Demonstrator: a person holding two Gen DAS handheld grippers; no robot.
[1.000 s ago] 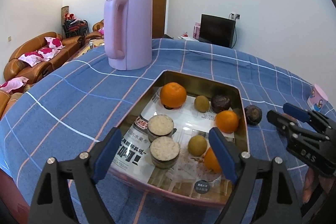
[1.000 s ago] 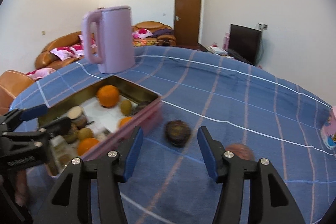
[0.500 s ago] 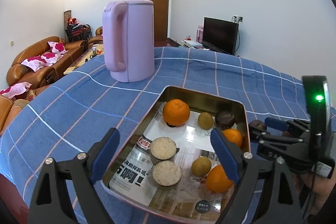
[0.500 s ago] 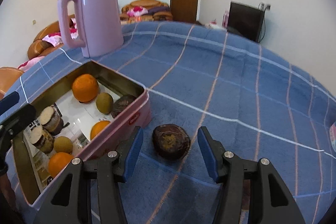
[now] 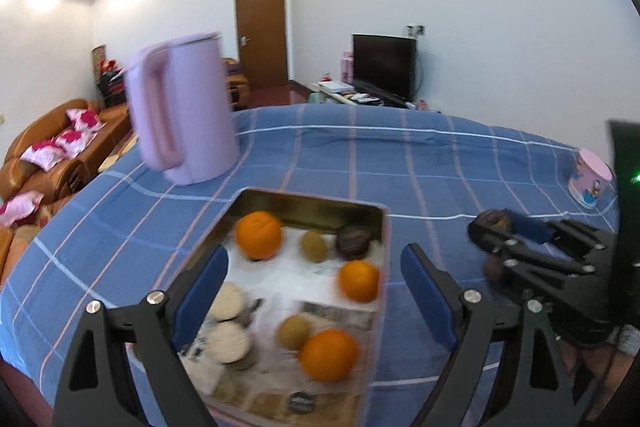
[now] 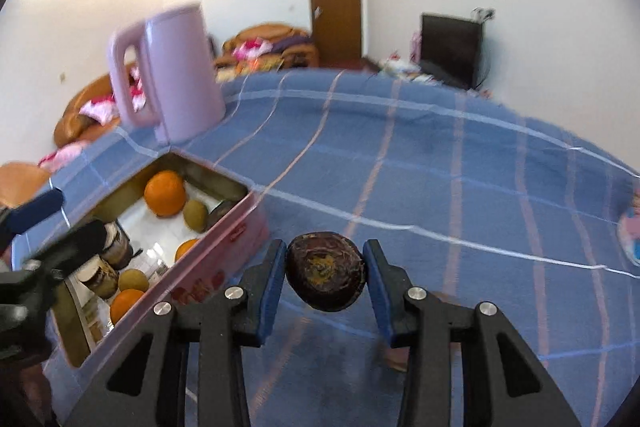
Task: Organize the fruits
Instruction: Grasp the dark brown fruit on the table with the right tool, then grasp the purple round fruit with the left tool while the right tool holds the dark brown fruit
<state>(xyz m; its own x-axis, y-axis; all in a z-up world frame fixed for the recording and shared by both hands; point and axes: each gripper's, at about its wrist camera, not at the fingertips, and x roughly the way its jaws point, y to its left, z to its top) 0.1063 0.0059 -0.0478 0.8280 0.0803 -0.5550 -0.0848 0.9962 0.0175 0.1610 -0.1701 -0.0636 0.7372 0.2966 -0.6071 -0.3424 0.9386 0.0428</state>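
My right gripper (image 6: pixel 325 271) is shut on a dark brown round fruit (image 6: pixel 325 271) and holds it just right of the pink tin tray (image 6: pixel 236 231). The tray (image 5: pixel 382 223) holds oranges (image 5: pixel 258 234), small green-brown fruits (image 5: pixel 313 246), another dark fruit (image 5: pixel 354 239) and two round tins (image 5: pixel 228 342). My left gripper (image 5: pixel 314 299) is open and empty above the tray's near half. In the left wrist view the right gripper (image 5: pixel 486 231) sits to the right of the tray with the dark fruit (image 5: pixel 494 218) at its tip.
A tall lilac kettle (image 5: pixel 184 107) stands behind the tray on the blue checked tablecloth (image 5: pixel 420 163). A small pink cup (image 5: pixel 590 179) sits at the far right. A brownish fruit (image 6: pixel 440 297) lies partly hidden under my right finger.
My right gripper has closed on the dark fruit and lifted it off the cloth. My left gripper has pulled back and up over the tray.
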